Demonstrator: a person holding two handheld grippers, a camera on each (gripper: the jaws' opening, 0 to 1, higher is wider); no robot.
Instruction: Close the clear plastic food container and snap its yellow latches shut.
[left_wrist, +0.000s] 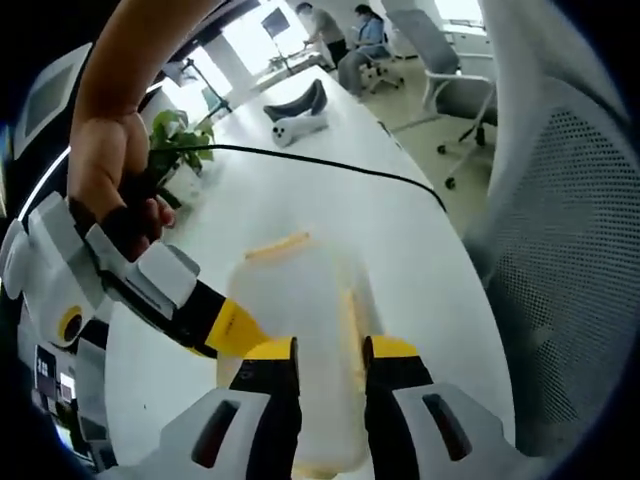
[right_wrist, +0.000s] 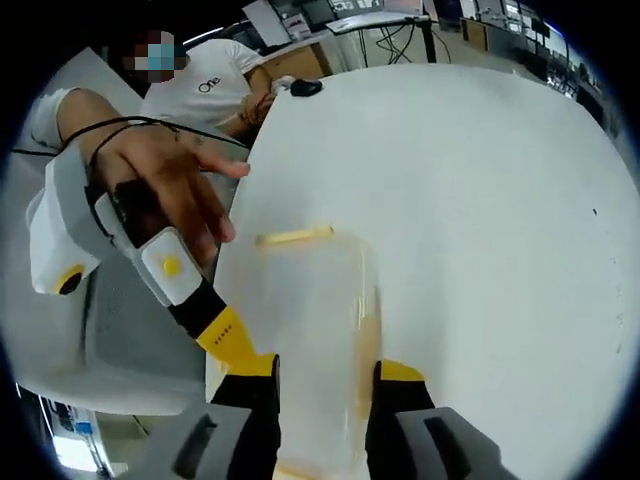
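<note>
The clear plastic container (left_wrist: 300, 300) lies on the white table (left_wrist: 420, 260) and runs away from the camera. It has a yellow latch (left_wrist: 280, 243) at its far end and another (left_wrist: 350, 320) along its side. My left gripper (left_wrist: 330, 345) is over its near end, jaws a narrow gap apart and nothing pinched between them. My right gripper (left_wrist: 235, 330), held by a hand (left_wrist: 110, 170), touches the container's left edge. In the right gripper view the container (right_wrist: 310, 300) passes under my right gripper (right_wrist: 325, 368), also narrowly open, with the left gripper (right_wrist: 225, 335) at its left side.
A potted plant (left_wrist: 180, 145), a black cable (left_wrist: 330, 165) and a white and black device (left_wrist: 295, 115) are on the far table. A mesh office chair (left_wrist: 570, 260) stands by the table edge. A seated person (right_wrist: 200, 85) is beyond the table.
</note>
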